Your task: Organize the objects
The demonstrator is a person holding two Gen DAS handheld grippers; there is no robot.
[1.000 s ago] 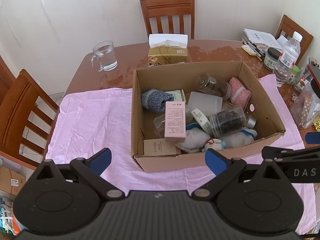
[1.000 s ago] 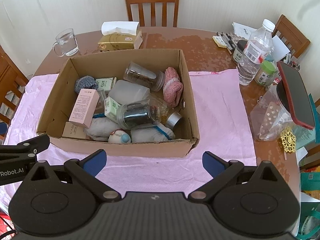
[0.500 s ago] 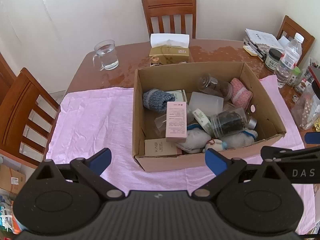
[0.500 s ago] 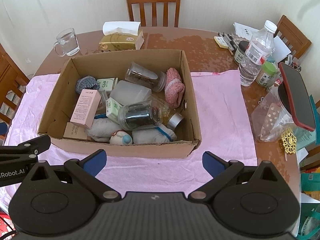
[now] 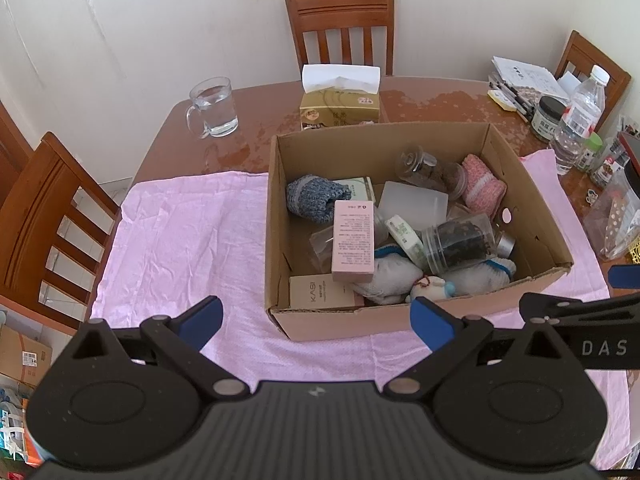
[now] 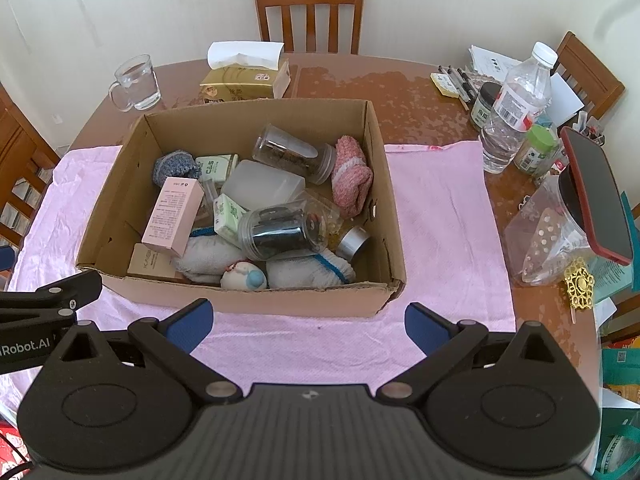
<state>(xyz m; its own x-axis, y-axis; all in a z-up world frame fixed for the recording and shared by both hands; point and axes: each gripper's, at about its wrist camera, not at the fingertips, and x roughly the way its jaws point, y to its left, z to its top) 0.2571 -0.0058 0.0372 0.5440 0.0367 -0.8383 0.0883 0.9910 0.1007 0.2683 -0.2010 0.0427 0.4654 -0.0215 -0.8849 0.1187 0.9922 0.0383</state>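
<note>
A cardboard box (image 5: 316,322) sits on a pink cloth (image 5: 188,232) spread over the brown desk (image 6: 420,92), with both pairs of tongs held above its near edge. The left tongs (image 5: 316,318) are spread wide and hold nothing; the right tongs (image 6: 308,322) are likewise spread and empty.

Inside the box, a pink carton (image 5: 353,241) with fine print too small to read leans over a tan carton (image 5: 322,293) marked "KASI". A small white and green packet (image 6: 218,166) reads "C&S". A clear jar (image 6: 276,233) with dark contents lies on its side near the middle, beside a pink knitted roll (image 6: 352,176) and a blue knitted roll (image 5: 314,198).

Behind the box stand a gold tissue box (image 5: 340,110) and a glass mug (image 5: 212,108). The arm of the other device shows "DAS" in the left view and "Robot.AI" in the right view.
</note>
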